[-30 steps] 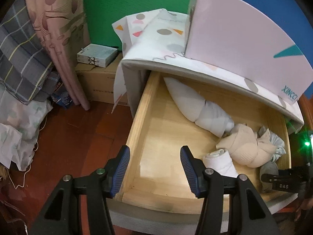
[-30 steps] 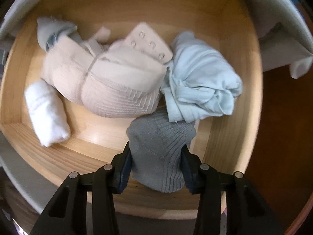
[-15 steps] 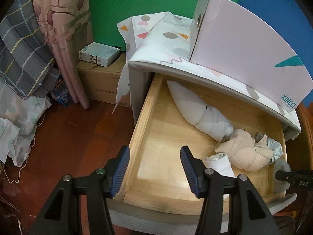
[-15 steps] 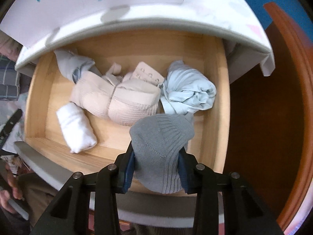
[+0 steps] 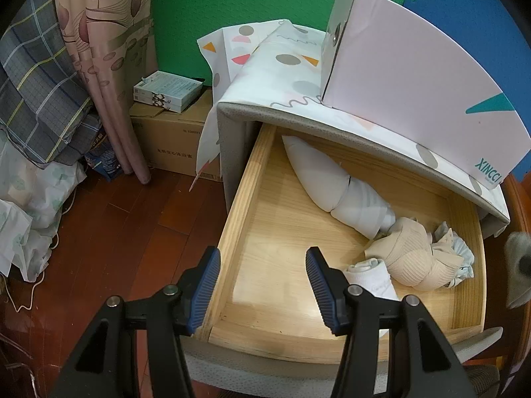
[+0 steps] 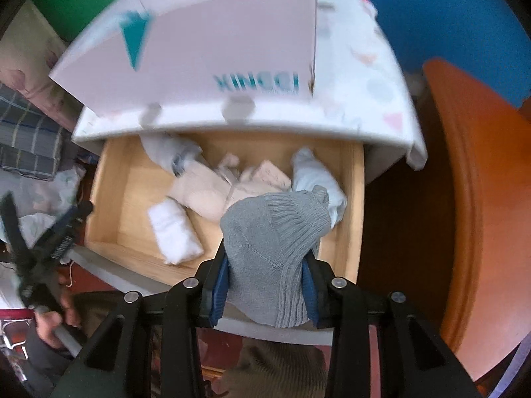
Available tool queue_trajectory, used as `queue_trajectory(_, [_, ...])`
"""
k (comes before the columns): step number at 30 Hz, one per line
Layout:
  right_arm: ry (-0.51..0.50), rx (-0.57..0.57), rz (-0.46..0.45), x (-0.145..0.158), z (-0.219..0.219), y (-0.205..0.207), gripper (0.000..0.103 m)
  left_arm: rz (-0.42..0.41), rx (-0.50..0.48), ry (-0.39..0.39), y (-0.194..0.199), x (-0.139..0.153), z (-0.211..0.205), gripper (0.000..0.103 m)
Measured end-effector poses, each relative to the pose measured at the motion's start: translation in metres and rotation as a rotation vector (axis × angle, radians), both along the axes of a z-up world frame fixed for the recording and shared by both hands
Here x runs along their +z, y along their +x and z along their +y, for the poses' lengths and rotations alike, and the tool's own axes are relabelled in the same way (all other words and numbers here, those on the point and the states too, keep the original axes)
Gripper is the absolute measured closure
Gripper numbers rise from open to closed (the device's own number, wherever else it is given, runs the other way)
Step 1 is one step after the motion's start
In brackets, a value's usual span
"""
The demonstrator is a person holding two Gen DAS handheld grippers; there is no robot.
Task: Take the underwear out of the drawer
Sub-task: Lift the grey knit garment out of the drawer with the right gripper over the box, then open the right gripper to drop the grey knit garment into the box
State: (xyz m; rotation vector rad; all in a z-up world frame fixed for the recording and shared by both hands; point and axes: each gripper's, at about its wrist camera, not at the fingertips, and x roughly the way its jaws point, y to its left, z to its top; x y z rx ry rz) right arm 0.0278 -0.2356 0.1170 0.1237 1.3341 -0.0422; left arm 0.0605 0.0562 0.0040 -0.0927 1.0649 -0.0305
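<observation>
The open wooden drawer is being overlooked by both cameras, with a beige bra and white roll being kept inside. The grey knitted underwear is being gripped between the right gripper pads, above the drawer's front corner. The left gripper is being held half open, empty, over the drawer's front left corner.

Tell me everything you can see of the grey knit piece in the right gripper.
The grey knit piece is a soft, bunched garment of ribbed and plain knit, with a ribbed band at its upper right. The right gripper is shut on its lower part, blue pads pressing both sides, so the top bulges out above them. It hangs clear above the drawer, touching nothing else visible. In the left wrist view it shows as a blurred grey shape at the right edge.
</observation>
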Motion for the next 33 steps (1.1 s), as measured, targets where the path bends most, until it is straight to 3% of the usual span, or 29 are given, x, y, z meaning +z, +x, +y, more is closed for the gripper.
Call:
queue_trajectory(7, [-0.010, 0.025, -0.101, 0.063, 0.011, 0.038, 0.068, -0.001, -0.001, 0.003, 0.000, 0.000, 0.000, 0.048])
queue_trajectory(15, [-0.063, 0.027, -0.194, 0.104, 0.022, 0.119, 0.068, 0.005, 0.006, -0.002, 0.000, 0.000, 0.001, 0.048])
queue_trajectory(22, [-0.092, -0.006, -0.156, 0.074, 0.014, 0.183, 0.068, 0.002, 0.017, -0.015, 0.000, 0.000, 0.004, 0.048])
queue_trajectory(28, [-0.111, -0.019, -0.074, 0.025, 0.009, 0.202, 0.067, -0.001, 0.010, -0.021, 0.001, -0.001, 0.001, 0.048])
queue_trajectory(33, [-0.104, -0.015, -0.042, 0.006, 0.008, 0.207, 0.066, -0.001, 0.013, -0.025, 0.001, -0.001, 0.000, 0.048])
